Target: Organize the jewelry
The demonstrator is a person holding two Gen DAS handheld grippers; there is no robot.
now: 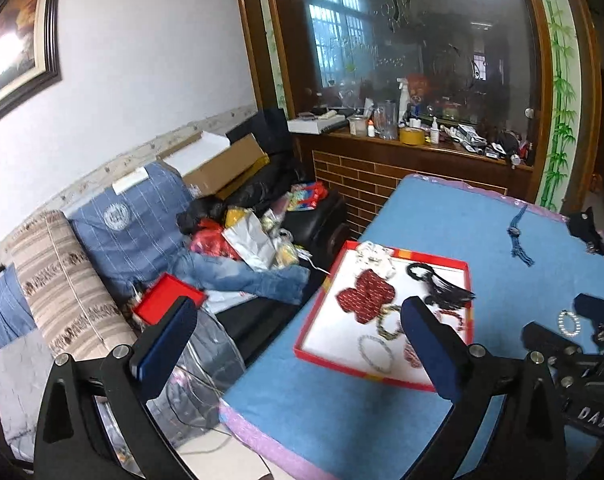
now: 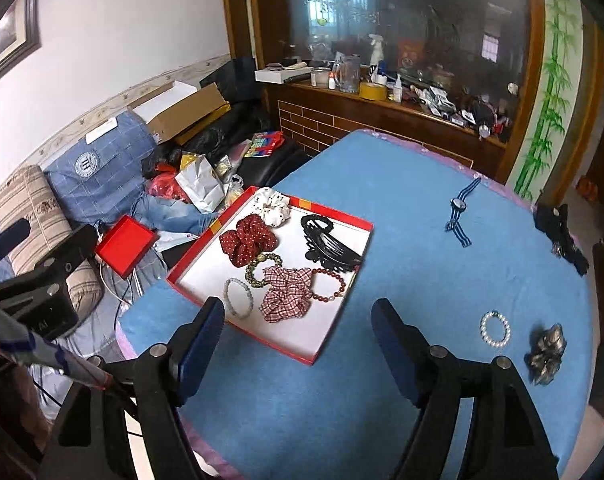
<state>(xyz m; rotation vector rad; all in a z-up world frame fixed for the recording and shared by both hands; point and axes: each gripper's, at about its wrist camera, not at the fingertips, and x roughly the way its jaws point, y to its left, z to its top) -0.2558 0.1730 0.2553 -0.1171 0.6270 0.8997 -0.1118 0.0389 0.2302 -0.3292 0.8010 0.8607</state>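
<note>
A red tray (image 2: 262,342) with a white floor lies on the blue table. In it are a white scrunchie (image 2: 272,204), a dark red scrunchie (image 2: 246,240), a checked scrunchie (image 2: 286,294), a black hair claw (image 2: 329,248) and three bead bracelets. Loose on the cloth to the right are a blue-strapped watch (image 2: 459,208), a pearl bracelet (image 2: 495,330) and a metallic scrunchie (image 2: 545,354). My right gripper (image 2: 298,306) hangs open above the tray's near edge, holding nothing. My left gripper (image 1: 298,304) is open and empty over the tray's (image 1: 361,372) left side and the table edge.
A sofa (image 1: 74,280) piled with pillows, clothes and bags runs along the table's left side, with a small red box (image 2: 124,248) on it. A wooden cabinet ledge (image 2: 381,104) crowded with bottles stands behind. A black object (image 2: 559,232) lies at the table's right edge.
</note>
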